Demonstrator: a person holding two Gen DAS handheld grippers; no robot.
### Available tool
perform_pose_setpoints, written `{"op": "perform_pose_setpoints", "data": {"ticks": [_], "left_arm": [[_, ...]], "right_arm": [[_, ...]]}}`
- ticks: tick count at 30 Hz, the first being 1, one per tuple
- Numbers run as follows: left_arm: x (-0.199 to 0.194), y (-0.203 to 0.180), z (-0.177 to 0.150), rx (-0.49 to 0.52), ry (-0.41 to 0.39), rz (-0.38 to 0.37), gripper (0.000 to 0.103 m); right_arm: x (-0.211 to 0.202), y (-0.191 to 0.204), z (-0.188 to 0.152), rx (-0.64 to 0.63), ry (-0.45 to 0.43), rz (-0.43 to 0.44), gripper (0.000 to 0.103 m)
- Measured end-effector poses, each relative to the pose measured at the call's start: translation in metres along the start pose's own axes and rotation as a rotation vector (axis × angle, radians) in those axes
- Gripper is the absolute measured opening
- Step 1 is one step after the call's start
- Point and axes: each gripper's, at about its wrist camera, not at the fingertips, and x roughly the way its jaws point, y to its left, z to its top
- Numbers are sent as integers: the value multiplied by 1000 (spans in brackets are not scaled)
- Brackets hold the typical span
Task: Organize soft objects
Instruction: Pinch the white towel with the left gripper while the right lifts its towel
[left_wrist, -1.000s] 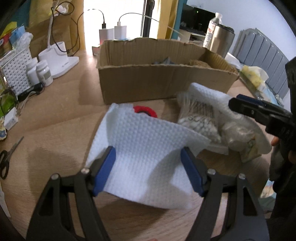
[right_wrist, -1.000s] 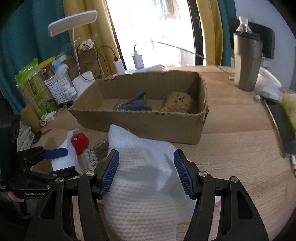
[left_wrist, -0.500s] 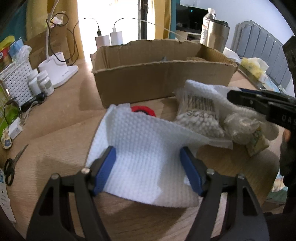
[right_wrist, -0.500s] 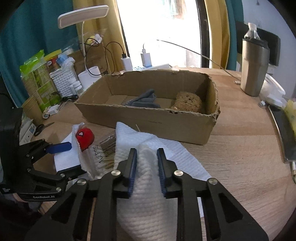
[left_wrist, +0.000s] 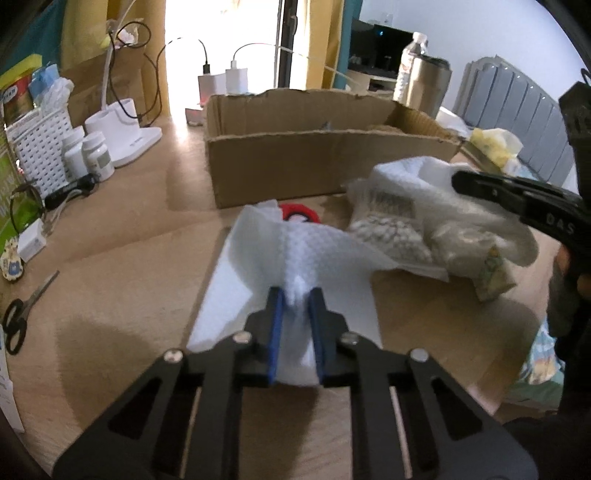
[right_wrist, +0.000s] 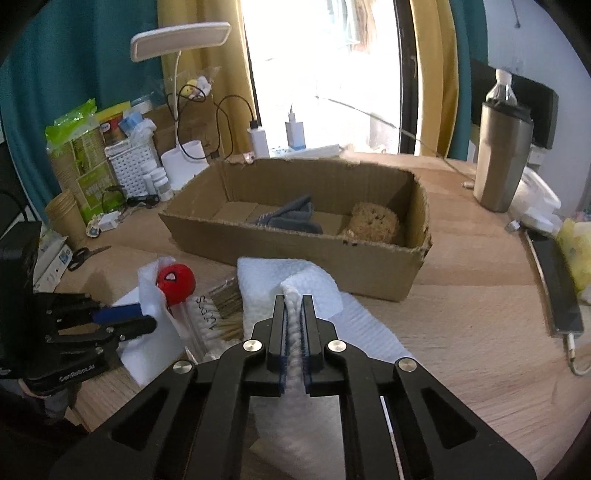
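A white textured cloth (left_wrist: 325, 251) lies on the wooden table under a red Spider-Man ball (right_wrist: 175, 282), a bag of cotton swabs (left_wrist: 388, 230) and a small packet (left_wrist: 493, 275). My left gripper (left_wrist: 295, 295) is shut on the cloth's near left edge. My right gripper (right_wrist: 294, 301) is shut on a raised fold of the same cloth (right_wrist: 291, 280); it shows in the left wrist view (left_wrist: 517, 199). An open cardboard box (right_wrist: 295, 236) behind holds a grey cloth (right_wrist: 291, 218) and a brown sponge (right_wrist: 373, 221).
A steel tumbler (right_wrist: 502, 158) stands right of the box. A lamp base (left_wrist: 129, 136), pill bottles (left_wrist: 94, 153) and a white basket (left_wrist: 37, 147) crowd the left. Scissors (left_wrist: 26, 306) lie at the table's left edge. A phone (right_wrist: 554, 280) lies at right.
Both grippers closed: the right one first pinched the cloth's fold, then the left one shut on its near edge, bunching the cloth. The cloth's ends are lifted.
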Motion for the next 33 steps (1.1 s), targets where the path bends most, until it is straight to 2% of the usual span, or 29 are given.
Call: {"op": "perform_pose_setpoints", "data": {"ticks": [6, 13, 15, 19, 21, 25, 26, 27, 28, 29, 33], "left_arm": [[-13, -2, 4, -1, -48, -38, 11], [-20, 1, 5, -8, -59, -41, 11], [-18, 5, 4, -14, -52, -36, 11], [-4, 7, 1, 11, 21, -3, 15], [-1, 9, 0, 7, 37, 14, 26], [1, 8, 2, 10, 43, 55, 28], [2, 8, 3, 19, 43, 70, 32], [4, 4, 3, 32, 48, 99, 47], [6, 4, 4, 38, 54, 123, 57], [8, 3, 4, 40, 59, 144, 71], [14, 1, 3, 39, 82, 109, 73]], "right_arm": [[-11, 0, 6, -7, -30, -16, 7], [-26, -3, 9, -8, -65, -30, 7], [-26, -4, 8, -3, -65, -28, 7], [-24, -4, 5, 0, -59, -15, 7], [-22, -4, 3, 6, -56, -6, 7], [-19, -6, 0, 15, -53, 11, 7], [-18, -7, -1, 17, -53, 15, 7], [-18, -8, -1, 18, -53, 19, 7], [-18, -9, -2, 20, -54, 22, 7], [-18, -11, -3, 21, -55, 26, 7], [-17, -17, -6, 33, -56, 36, 7]]}}
